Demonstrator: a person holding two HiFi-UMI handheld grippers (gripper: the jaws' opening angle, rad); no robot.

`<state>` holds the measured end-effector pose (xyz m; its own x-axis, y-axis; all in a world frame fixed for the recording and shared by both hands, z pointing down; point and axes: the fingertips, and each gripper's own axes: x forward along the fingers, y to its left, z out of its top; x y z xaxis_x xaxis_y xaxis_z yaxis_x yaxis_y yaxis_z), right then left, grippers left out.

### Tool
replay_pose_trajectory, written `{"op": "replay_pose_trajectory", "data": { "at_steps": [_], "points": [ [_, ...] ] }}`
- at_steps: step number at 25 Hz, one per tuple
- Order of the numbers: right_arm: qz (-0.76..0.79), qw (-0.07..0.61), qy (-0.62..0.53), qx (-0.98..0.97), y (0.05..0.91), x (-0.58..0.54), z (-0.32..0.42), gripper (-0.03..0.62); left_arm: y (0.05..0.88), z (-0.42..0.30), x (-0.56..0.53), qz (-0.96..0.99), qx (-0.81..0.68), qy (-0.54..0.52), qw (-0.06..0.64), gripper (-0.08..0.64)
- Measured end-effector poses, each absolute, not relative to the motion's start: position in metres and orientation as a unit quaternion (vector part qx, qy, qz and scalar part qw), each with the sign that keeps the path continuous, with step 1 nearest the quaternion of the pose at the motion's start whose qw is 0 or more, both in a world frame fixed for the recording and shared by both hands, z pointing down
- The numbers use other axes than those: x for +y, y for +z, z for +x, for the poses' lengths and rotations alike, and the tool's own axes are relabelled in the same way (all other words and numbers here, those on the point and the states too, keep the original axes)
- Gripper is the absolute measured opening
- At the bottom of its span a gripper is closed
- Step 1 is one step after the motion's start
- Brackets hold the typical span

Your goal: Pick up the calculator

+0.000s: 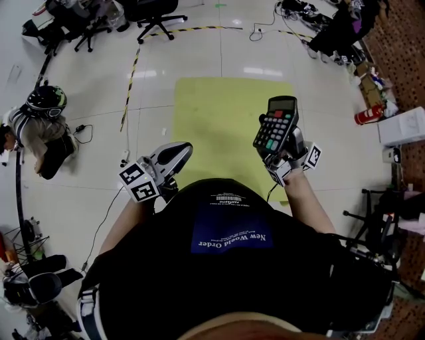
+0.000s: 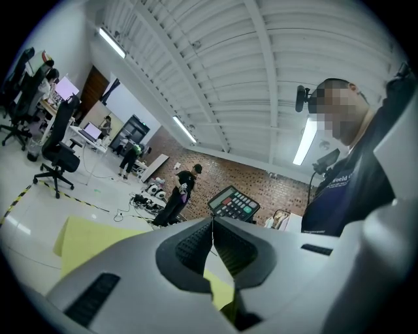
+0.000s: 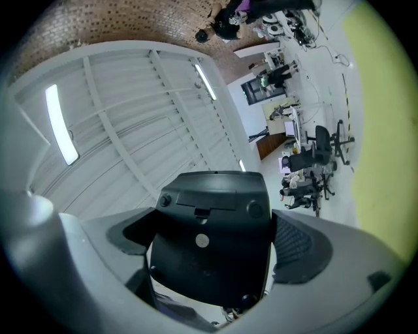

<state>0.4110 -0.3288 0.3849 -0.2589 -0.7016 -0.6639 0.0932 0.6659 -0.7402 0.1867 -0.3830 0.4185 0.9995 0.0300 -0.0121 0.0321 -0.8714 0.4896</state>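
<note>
My right gripper (image 1: 274,156) is shut on a black calculator (image 1: 276,124) with coloured keys, held up in the air above the yellow mat (image 1: 216,126). In the right gripper view the calculator's dark underside (image 3: 210,244) fills the space between the jaws, battery cover facing the camera. My left gripper (image 1: 180,151) hangs lower at the left with its jaws pressed together and nothing between them. In the left gripper view the closed pads (image 2: 196,244) meet at a thin seam, and the calculator (image 2: 233,203) shows beyond them, keys up.
The yellow mat lies on a pale tiled floor. A person (image 1: 40,129) crouches at the far left. Office chairs (image 1: 154,16) stand at the back, yellow-black tape (image 1: 130,76) runs along the floor, and boxes and clutter (image 1: 398,126) line the right side.
</note>
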Motion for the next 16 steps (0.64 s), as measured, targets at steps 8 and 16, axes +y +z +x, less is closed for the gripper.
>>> {"op": "replay_pose_trajectory", "data": {
  "at_steps": [8, 16],
  "points": [
    [-0.211, 0.571, -0.353, 0.711, 0.3848, -0.3297, 0.4104, 0.536, 0.4189, 0.1851, -0.3812, 0.967, 0.014, -0.004, 0.253, 0.006],
    [-0.213, 0.568, -0.354, 0.712, 0.3864, -0.3298, 0.4103, 0.536, 0.4158, 0.1846, -0.3839, 0.969, 0.012, -0.008, 0.245, 0.006]
  ]
}}
